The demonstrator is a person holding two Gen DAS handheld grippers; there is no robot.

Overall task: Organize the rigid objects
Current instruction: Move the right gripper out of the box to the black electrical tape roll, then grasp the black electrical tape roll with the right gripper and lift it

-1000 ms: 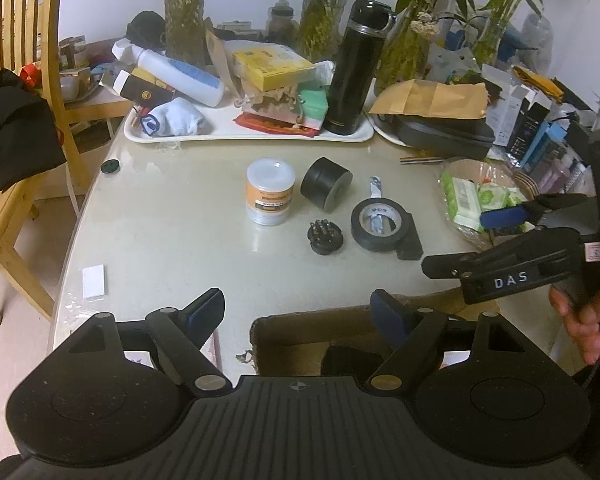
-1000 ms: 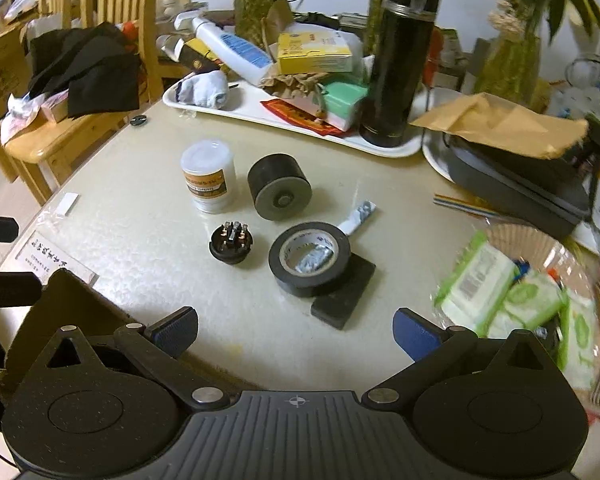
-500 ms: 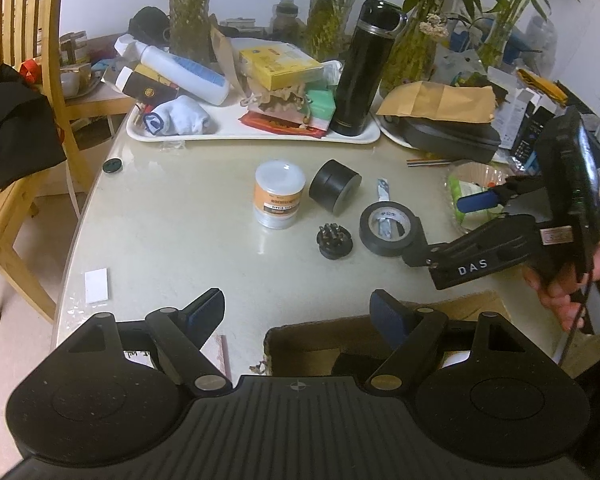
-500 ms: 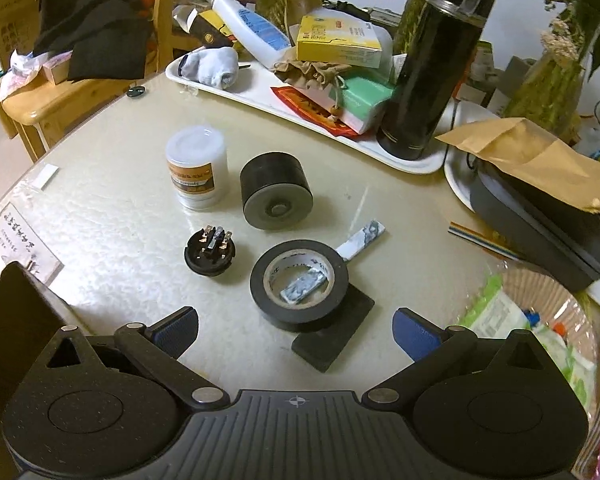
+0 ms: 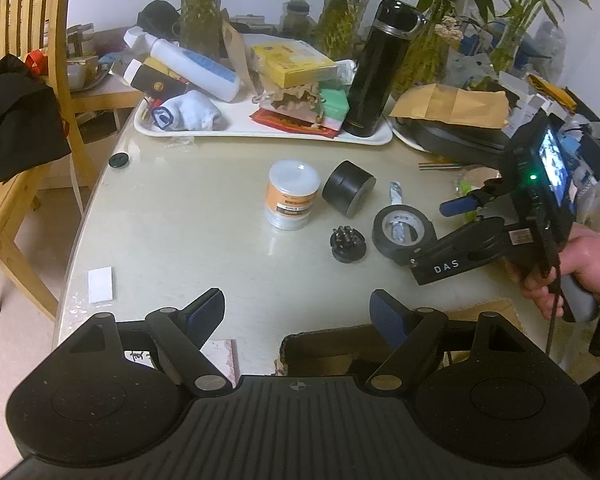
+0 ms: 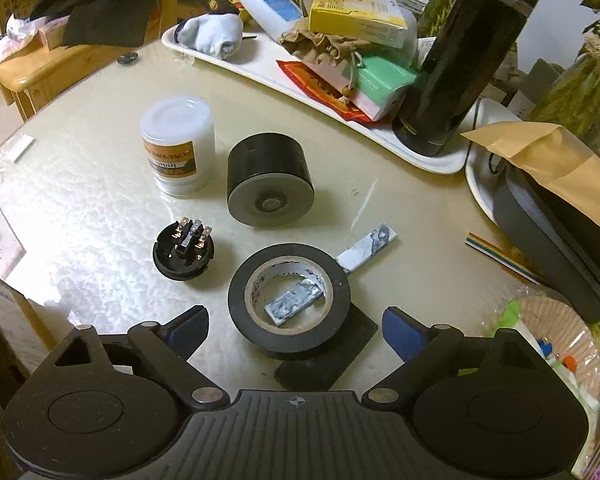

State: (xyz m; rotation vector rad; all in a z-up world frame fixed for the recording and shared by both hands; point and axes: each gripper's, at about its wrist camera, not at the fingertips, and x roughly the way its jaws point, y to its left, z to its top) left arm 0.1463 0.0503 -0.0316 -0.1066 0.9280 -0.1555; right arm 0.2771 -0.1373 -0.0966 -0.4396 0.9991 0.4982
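We read white letters "DAS" on the side of the right gripper (image 5: 456,222). Print on the white jar's (image 6: 177,143) orange label stays illegible to us.

1 tape roll (image 6: 287,305), 1 jar (image 6: 177,144), 1 flask (image 6: 466,54)

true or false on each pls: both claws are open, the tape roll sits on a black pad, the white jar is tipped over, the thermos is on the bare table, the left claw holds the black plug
1. Both the right claw and left claw are open: true.
2. The tape roll rests partly on a flat black pad: true.
3. The white jar is tipped over: false, it stands upright.
4. The black thermos stands on the bare table: false, it stands on the white tray.
5. The left claw holds the black plug: false, the plug lies on the table.
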